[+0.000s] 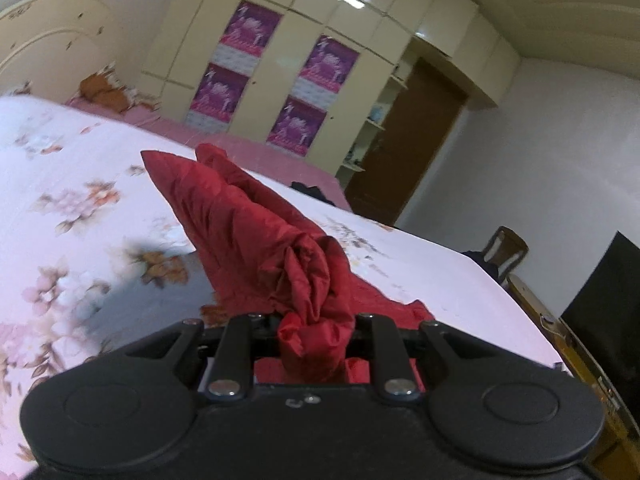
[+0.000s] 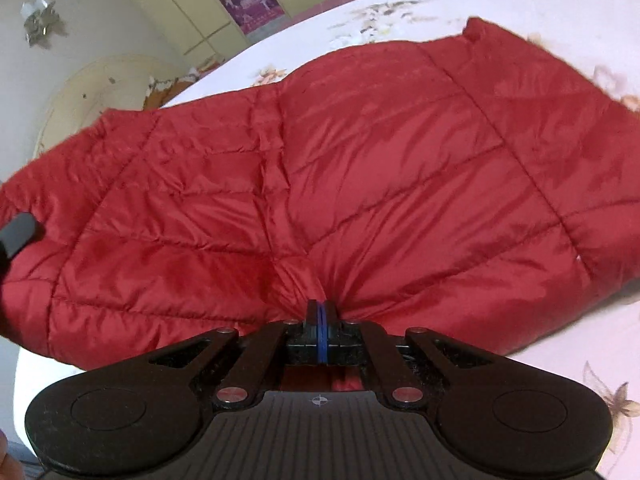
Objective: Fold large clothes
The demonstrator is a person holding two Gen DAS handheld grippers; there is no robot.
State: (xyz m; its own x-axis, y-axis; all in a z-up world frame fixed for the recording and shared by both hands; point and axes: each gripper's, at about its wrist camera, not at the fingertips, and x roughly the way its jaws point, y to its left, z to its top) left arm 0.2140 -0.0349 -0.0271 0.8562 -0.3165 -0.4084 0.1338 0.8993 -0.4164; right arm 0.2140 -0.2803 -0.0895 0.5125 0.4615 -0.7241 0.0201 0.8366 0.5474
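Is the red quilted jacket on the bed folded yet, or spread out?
Mostly spread: the red quilted jacket lies broad across the floral bedsheet, while the left gripper lifts one bunched part.

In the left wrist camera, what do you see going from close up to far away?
Left gripper → bunched red jacket → flowery bedsheet → pink posters on the wardrobe.

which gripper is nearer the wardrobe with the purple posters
Left, judging by poster size. The left gripper, clamping bunched red jacket, sees the wardrobe larger; the right gripper sees it smaller.
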